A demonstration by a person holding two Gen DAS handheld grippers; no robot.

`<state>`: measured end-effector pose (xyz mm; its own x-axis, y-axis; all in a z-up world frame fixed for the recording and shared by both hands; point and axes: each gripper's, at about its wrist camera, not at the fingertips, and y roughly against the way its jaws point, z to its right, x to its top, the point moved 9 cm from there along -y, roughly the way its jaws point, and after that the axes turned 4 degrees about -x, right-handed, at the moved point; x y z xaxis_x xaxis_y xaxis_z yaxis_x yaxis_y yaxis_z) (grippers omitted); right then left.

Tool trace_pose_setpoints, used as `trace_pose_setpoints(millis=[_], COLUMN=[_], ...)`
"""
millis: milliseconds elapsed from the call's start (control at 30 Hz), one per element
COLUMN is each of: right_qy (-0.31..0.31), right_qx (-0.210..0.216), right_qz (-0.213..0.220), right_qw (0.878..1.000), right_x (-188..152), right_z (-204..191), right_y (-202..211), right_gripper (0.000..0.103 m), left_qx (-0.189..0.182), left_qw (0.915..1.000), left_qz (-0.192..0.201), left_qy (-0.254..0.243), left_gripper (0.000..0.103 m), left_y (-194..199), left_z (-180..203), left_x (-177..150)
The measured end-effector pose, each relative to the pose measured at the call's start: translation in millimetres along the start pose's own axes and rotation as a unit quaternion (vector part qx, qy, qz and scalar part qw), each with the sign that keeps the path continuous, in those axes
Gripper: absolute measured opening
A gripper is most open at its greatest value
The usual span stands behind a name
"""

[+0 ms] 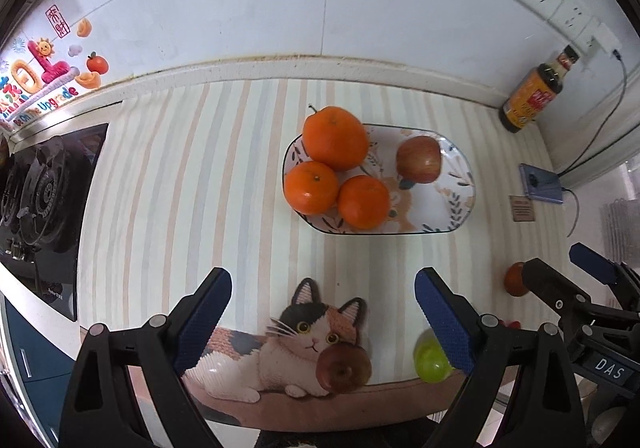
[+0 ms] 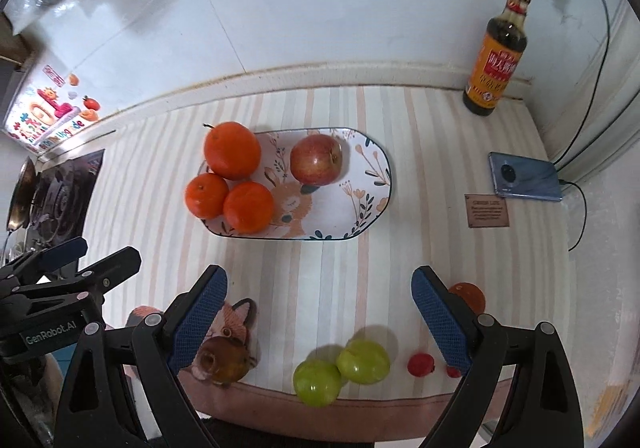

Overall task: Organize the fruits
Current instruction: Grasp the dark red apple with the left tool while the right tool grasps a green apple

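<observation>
An oval patterned plate [image 1: 452, 204] [image 2: 360, 204] holds three oranges [image 1: 335, 138] [image 2: 232, 150] at its left end and a red apple [image 1: 419, 159] [image 2: 316, 159] to their right. My left gripper [image 1: 322, 304] is open and empty above the mat, nearer than the plate. A brown-red fruit [image 1: 343, 367] [image 2: 224, 364] lies on the cat picture below it. My right gripper [image 2: 320, 308] is open and empty. Two green fruits [image 2: 316, 382] [image 2: 363, 361], small red fruits [image 2: 421, 364] and an orange-red fruit [image 2: 470, 294] lie near its fingers.
A dark sauce bottle [image 2: 498, 52] stands at the back right by the wall. A phone [image 2: 524, 176] on a cable and a small brown card [image 2: 487, 211] lie at the right. A gas stove [image 1: 36, 192] is at the left. The mat's front edge is close.
</observation>
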<state>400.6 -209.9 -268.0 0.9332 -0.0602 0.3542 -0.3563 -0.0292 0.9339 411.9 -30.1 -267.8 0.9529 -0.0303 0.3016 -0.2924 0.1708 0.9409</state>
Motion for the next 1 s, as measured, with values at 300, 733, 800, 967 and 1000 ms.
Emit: trace_pose_setpoints(millis=[300,733,800,967,1000], right_qy=[-0.003,-0.041,-0.044,-0.065,-0.07], right_qx=[0.009,0.052,0.057,0.071,0.073], right_qz=[0.034,-0.024,-0.058,-0.14,-0.151], right_qw=[0.999,0.997,0.996,0.985,0.983], right_x=[-6,-40,-59,-107,-116], right_z=[-3,4,5,13,15], right_y=[47,18,-6,-60,-68], right_gripper=[0.096,0.099,0.099,0.099,0.099], left_qx=[-0.011,-0.007,-0.002,0.016,0.013], left_qw=[0.9993,0.9998,0.9992,0.992,0.9904], left_qz=[0.034,-0.001,-0.031,-0.12,-0.134], left_qy=[-0.007,-0.021,-0.027,-0.035,-0.031], left_gripper=[0.094,0.102,0.102,0.102,0.102], left_y=[40,13,-7,-68,-78], left_z=[10,12,12,9,10], left_x=[-2,-29,-43,-88,-96])
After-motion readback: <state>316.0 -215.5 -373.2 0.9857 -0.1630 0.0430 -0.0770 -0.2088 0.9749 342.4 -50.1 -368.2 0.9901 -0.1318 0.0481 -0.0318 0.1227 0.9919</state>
